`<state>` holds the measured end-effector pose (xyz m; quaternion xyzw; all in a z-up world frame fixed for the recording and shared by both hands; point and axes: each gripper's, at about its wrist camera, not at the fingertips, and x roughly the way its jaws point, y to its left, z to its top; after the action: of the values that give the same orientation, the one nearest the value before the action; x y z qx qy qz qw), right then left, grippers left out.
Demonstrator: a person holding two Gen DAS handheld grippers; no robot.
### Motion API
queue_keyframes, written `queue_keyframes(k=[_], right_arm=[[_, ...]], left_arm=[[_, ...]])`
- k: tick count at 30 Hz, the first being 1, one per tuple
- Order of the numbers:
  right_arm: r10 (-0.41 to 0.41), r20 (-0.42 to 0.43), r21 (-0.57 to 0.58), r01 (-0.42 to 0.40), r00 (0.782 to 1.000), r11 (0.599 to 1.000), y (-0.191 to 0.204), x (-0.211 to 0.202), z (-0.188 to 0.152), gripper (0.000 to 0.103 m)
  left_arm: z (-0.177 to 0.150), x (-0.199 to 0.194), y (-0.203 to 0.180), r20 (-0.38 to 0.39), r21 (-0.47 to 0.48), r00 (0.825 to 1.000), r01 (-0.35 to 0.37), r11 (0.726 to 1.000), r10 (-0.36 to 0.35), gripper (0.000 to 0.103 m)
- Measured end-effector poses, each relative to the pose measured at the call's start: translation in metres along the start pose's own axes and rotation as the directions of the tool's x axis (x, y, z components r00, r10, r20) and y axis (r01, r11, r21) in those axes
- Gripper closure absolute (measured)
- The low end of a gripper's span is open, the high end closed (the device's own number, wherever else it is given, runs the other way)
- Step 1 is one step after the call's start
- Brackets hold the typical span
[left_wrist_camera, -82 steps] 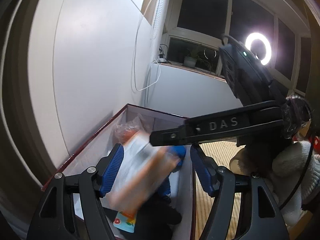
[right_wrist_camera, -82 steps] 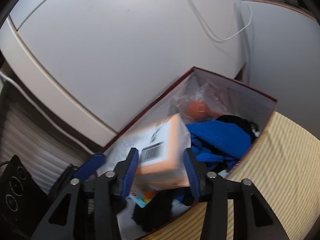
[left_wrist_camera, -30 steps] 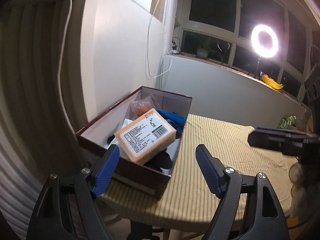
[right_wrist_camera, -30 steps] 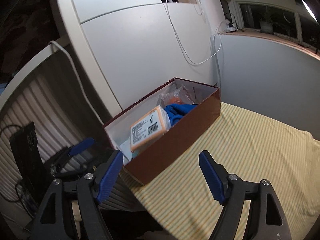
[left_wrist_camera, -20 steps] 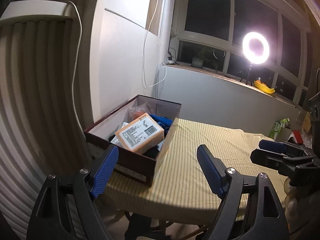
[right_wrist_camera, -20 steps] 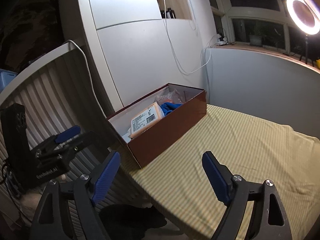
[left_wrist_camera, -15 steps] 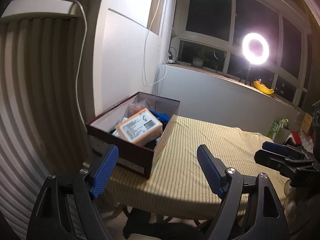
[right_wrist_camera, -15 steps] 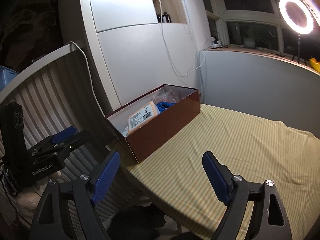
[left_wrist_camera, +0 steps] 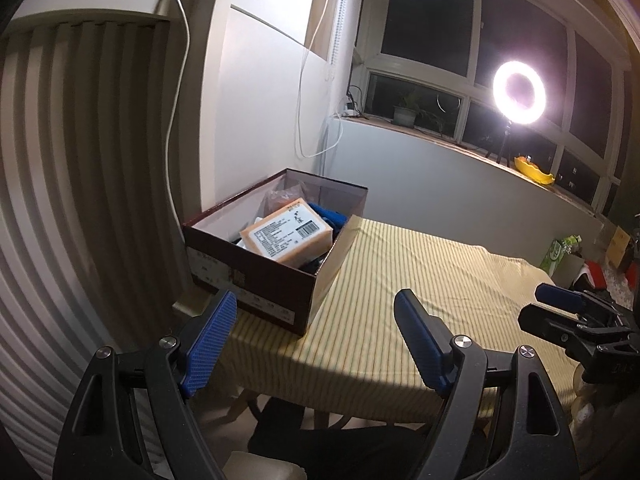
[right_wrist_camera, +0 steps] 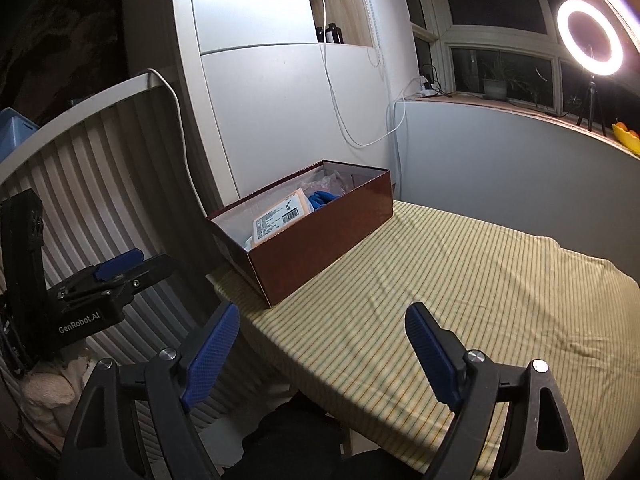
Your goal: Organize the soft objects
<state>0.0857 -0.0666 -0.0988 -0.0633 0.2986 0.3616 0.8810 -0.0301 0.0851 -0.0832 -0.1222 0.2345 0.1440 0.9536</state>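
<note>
Ahead and left of my left hand-held gripper (left_wrist_camera: pixel 314 338), the dark red box (left_wrist_camera: pixel 256 276) sits at the tabletop (left_wrist_camera: pixel 420 280) corner, holding an orange packet (left_wrist_camera: pixel 288 234), blue cloth (left_wrist_camera: pixel 330 216) and a plastic bag (left_wrist_camera: pixel 280 198). Both that tool and my right hand-held gripper (right_wrist_camera: pixel 322 354) stand wide and empty, well back from the box. Risks, as I judge them: the packet rides high and tilted on the soft pile, so it may slide; the box sits near the edge, so a careless nudge could tip it off.
</note>
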Motion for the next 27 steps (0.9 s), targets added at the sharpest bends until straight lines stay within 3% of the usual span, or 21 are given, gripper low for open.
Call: queue_keyframes(k=[27], right_arm=[[-0.051,-0.003,-0.013,0.051,0.999,0.999,-0.0038,0.0045,-0.0085,0.021]], left_arm=[[-0.0059,0.0083,-0.0024,-0.004,-0.016,1.0,0.013,1.0,-0.013,0.022]])
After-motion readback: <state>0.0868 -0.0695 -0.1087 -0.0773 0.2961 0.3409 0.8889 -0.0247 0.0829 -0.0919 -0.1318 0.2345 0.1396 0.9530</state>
